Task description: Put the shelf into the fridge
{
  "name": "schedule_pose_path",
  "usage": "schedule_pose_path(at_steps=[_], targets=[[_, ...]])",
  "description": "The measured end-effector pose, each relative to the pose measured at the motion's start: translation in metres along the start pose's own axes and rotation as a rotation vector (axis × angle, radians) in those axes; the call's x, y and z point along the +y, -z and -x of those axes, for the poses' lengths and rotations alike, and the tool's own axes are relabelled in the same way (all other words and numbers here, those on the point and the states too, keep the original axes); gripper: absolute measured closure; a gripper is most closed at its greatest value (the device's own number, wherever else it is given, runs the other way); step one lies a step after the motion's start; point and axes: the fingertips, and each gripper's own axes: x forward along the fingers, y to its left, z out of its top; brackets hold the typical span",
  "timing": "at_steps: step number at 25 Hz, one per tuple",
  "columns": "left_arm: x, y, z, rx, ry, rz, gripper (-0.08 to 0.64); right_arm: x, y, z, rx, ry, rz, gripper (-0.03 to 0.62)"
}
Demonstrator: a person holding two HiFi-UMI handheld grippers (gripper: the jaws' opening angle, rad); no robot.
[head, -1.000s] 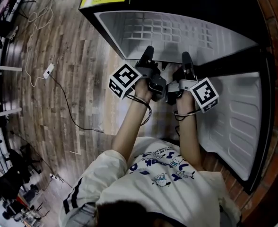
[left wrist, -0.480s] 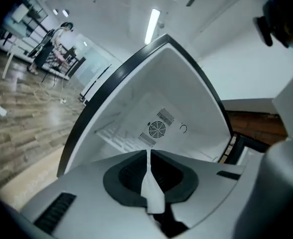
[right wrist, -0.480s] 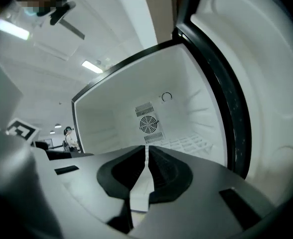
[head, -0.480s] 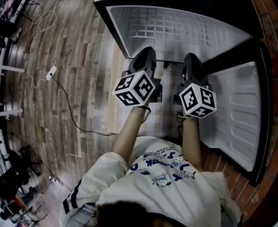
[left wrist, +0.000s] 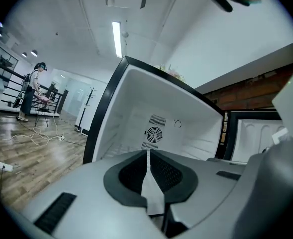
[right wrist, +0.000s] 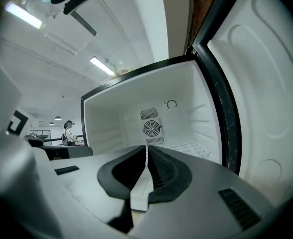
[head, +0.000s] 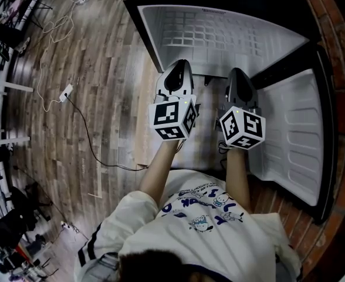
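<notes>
Seemingly abreast: left tongs (head: 176, 69), right tongs (head: 239, 75).

Fridge (head: 219, 37), power strip (head: 66, 92) on wooden floor (head: 108, 69)

Smooth plastic set against grained wood and rough brick.
The fridge (head: 231, 34) has a smooth, faintly glossy white plastic liner and a shiny black casing. The plank floor (head: 84, 98) at left is matt, grained wood, and the brick wall (head: 340, 16) at upper right is rough. The left tongs (left wrist: 147, 153) and right tongs (right wrist: 146, 148) are matt grey plastic with dark ribbed pads (left wrist: 169, 173).
</notes>
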Motion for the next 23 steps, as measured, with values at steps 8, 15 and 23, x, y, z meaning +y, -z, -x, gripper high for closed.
schedule_pose_path(at_steps=[8,15,23], targets=[[-0.008,-0.001,0.014,-0.01,-0.004,-0.057,0.528,0.008,-0.004,0.012,-0.023,0.001,0.007,0.552],[-0.012,-0.003,0.019,-0.018,-0.004,-0.085,0.528,0.01,-0.004,0.017,-0.03,0.009,0.021,0.552],[-0.02,-0.008,0.028,-0.025,0.002,-0.137,0.528,0.015,-0.007,0.026,-0.033,0.006,0.041,0.552]])
